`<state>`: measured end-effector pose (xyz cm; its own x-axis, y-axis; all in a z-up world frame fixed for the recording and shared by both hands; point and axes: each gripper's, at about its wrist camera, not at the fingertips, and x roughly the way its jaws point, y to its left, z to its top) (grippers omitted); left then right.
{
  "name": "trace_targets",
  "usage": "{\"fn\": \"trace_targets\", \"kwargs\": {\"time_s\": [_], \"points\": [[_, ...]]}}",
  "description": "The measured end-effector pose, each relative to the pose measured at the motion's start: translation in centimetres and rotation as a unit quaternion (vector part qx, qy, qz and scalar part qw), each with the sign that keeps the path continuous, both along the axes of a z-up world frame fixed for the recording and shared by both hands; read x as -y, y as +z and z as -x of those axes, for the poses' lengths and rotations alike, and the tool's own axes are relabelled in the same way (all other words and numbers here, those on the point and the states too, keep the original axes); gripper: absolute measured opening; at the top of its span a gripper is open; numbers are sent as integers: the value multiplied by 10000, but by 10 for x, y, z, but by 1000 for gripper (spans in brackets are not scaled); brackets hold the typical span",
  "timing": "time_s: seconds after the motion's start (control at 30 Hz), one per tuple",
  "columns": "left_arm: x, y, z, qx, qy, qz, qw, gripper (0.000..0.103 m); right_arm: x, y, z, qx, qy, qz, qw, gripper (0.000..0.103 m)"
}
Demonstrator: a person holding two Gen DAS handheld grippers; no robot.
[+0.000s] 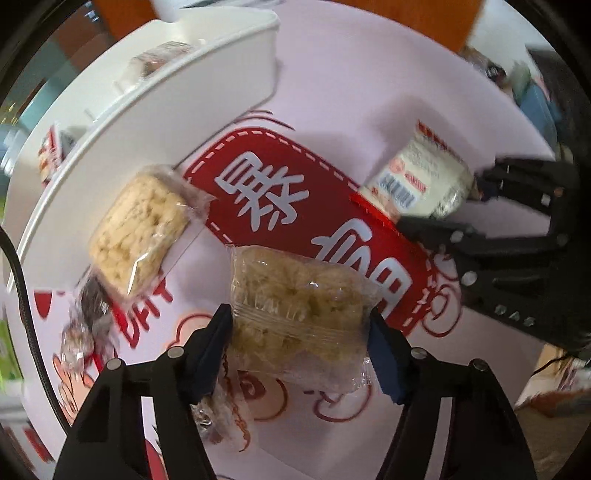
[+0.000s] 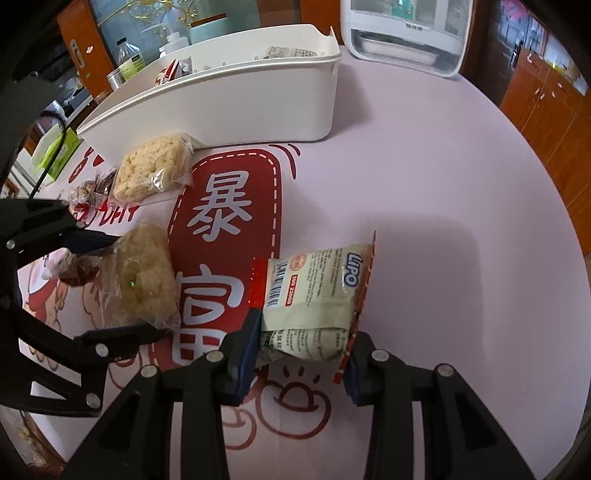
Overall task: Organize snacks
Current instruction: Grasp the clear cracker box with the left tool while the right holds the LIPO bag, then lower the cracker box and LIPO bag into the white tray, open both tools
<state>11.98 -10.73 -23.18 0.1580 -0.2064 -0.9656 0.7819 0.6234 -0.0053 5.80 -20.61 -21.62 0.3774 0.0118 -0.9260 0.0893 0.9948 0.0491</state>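
Observation:
A puffed rice cake in clear wrap (image 1: 299, 317) sits between the blue pads of my left gripper (image 1: 299, 356), which is shut on its two sides just above the table. Seen from the right wrist, that left gripper (image 2: 135, 284) clamps the same cake (image 2: 144, 273). My right gripper (image 2: 303, 343) is shut on a white Lipo snack packet (image 2: 314, 291), tilted up off the cloth; this packet (image 1: 417, 177) and the right gripper (image 1: 443, 199) show at the right in the left wrist view. A white bin (image 2: 258, 92) with several snacks inside stands behind.
A second rice cake (image 2: 151, 170) lies by the bin's front wall, with dark wrapped sweets (image 2: 92, 192) beside it. Another small wrapped snack (image 1: 218, 417) lies under the left gripper. A white appliance (image 2: 406, 33) stands at the back, with bottles and a green box (image 2: 55, 151) at the left edge.

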Motion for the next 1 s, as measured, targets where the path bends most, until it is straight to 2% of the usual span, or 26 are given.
{"fn": "trace_targets", "kwargs": {"time_s": [0.27, 0.47, 0.67, 0.8, 1.0], "points": [[-28, 58, 12, 231, 597, 570, 9963, 67, -10, 25, 12, 120, 100, -47, 9999, 38], [-52, 117, 14, 541, 1081, 982, 9878, 68, -23, 70, 4, 577, 319, -49, 9978, 38], [-79, 170, -12, 1052, 1471, 1242, 9756, 68, -31, 126, -18, 1155, 575, -70, 9916, 38], [-95, 204, -34, 1420, 1766, 1359, 9645, 68, -31, 164, -39, 1507, 629, -131, 9865, 38], [-108, 233, -74, 1792, 2171, 1473, 9482, 68, -31, 216, -70, 2007, 578, 8, 9779, 38]]}}
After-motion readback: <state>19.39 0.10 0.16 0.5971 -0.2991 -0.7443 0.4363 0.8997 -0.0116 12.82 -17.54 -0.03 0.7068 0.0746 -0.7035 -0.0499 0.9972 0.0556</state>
